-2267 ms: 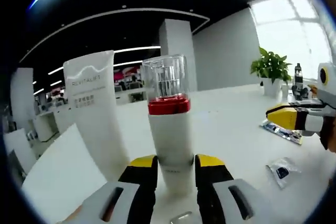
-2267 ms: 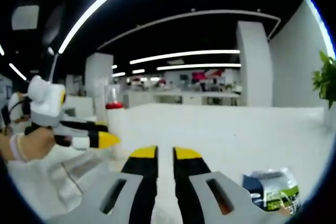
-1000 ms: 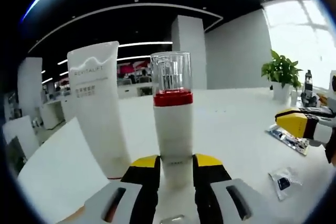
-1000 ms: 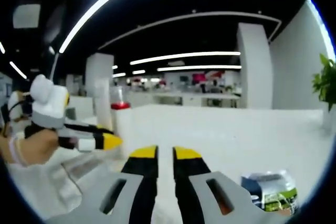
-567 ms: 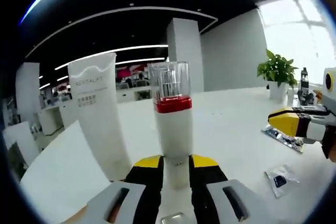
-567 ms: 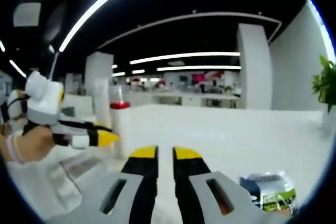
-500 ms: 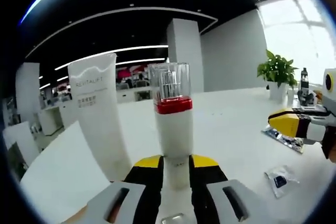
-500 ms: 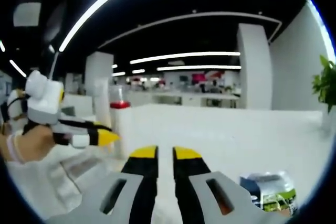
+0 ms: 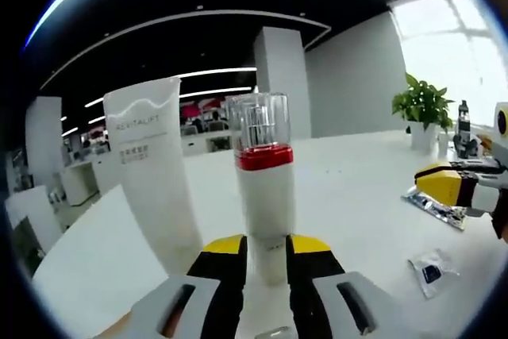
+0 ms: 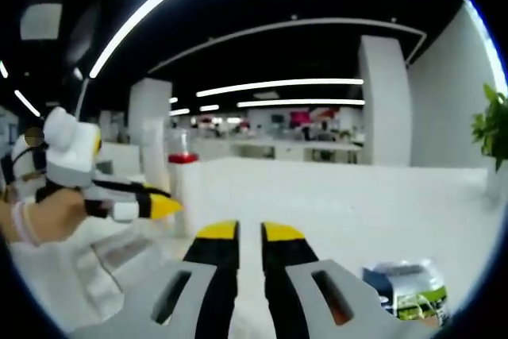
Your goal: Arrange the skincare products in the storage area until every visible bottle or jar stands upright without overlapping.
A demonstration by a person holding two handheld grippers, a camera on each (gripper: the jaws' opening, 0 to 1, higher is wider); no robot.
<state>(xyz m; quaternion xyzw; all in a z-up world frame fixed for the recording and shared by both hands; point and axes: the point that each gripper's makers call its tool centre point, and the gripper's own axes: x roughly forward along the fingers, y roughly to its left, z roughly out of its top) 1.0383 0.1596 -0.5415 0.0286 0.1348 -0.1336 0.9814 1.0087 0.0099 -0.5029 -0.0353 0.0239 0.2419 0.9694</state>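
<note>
White table [image 9: 349,188], left gripper [image 9: 266,250] level, bottle [image 9: 265,188] clamped.

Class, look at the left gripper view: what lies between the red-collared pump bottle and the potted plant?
Bare white tabletop separates the pump bottle from the potted plant in the left gripper view.

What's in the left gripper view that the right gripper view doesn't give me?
Left gripper view: a tall white tube standing upright beside the bottle, and a small clear sachet lying on the table. Right gripper view: the hand holding the left gripper, and a blue-green packet. Both: the red-banded bottle, upright between the left gripper's fingers, and the potted plant.
</note>
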